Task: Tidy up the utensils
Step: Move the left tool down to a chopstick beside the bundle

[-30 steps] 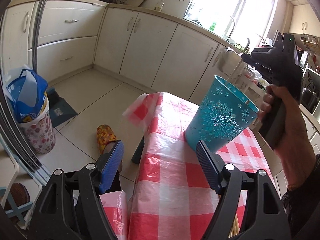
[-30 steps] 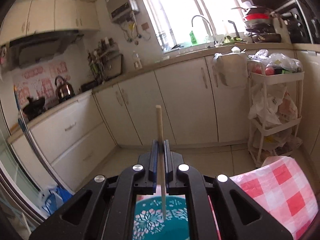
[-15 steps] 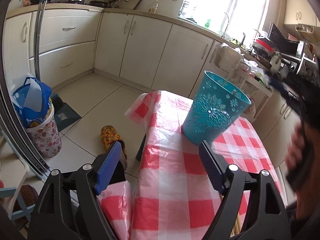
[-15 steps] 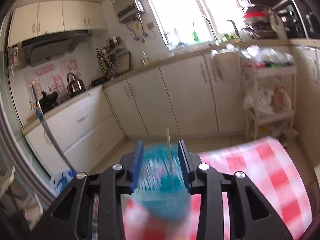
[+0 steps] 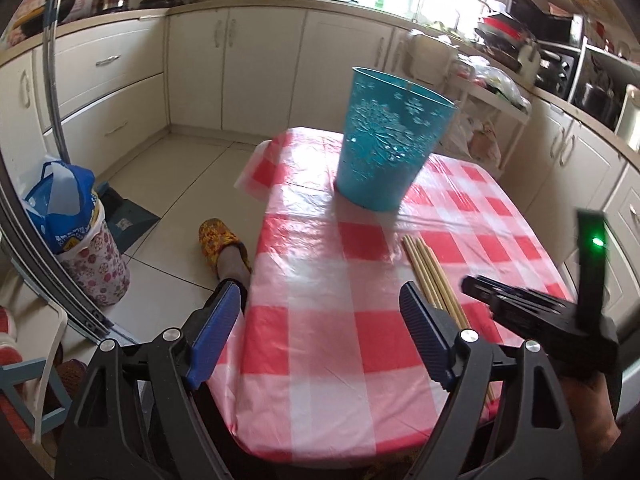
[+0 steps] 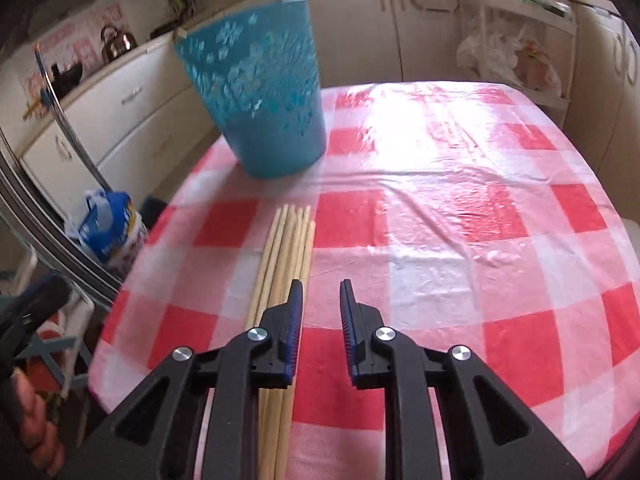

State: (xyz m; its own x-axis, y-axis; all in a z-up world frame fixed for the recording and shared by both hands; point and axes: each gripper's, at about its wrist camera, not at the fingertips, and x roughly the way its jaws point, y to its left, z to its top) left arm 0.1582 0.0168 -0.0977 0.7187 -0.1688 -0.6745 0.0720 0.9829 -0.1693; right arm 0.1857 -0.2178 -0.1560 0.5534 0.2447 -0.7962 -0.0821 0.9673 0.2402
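A bunch of wooden chopsticks lies flat on the red and white table cloth; they are close together, side by side; a blue bucket stands upright just past their far ends, and a stick tip pokes up at its rim, I think, though it is blurry; the right gripper hangs over the cloth just beside the sticks, its jaws closing with nothing between them; the left gripper is spread wide and empty over the near side of the table, well apart from the bucket.
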